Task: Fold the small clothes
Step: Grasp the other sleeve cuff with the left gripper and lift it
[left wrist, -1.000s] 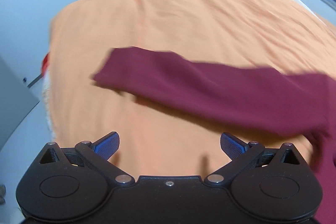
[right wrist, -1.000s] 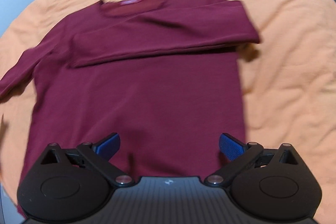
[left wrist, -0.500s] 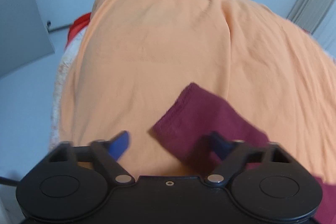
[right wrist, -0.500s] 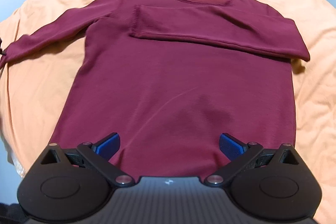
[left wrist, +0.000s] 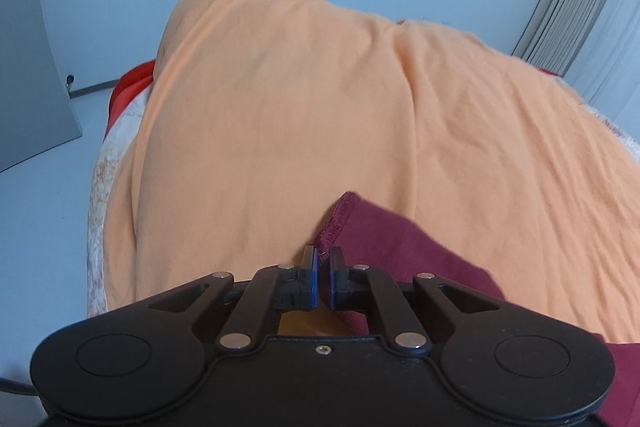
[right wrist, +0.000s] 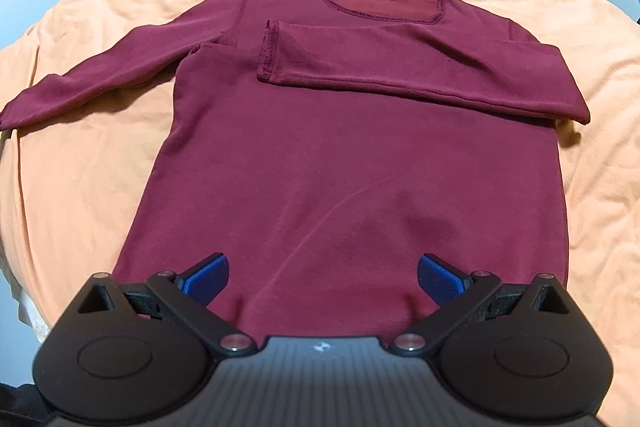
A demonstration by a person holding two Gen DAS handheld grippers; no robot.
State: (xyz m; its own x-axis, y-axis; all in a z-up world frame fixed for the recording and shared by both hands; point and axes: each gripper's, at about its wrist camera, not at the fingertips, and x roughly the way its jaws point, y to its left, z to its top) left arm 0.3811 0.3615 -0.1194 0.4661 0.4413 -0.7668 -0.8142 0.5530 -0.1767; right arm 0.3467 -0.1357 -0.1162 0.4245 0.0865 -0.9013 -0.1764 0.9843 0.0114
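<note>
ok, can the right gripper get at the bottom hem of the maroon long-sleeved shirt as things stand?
Probably yes. The right gripper is open just above the hem of the maroon long-sleeved shirt, which lies flat on the orange bedsheet with nothing on it.

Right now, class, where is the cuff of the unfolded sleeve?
In the left wrist view, the cuff lies low centre on the orange sheet, pinched by the left gripper. The right wrist view shows it far left.

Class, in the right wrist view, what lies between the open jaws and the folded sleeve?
Only the shirt's flat maroon body lies before the folded sleeve; right wrist view.
</note>
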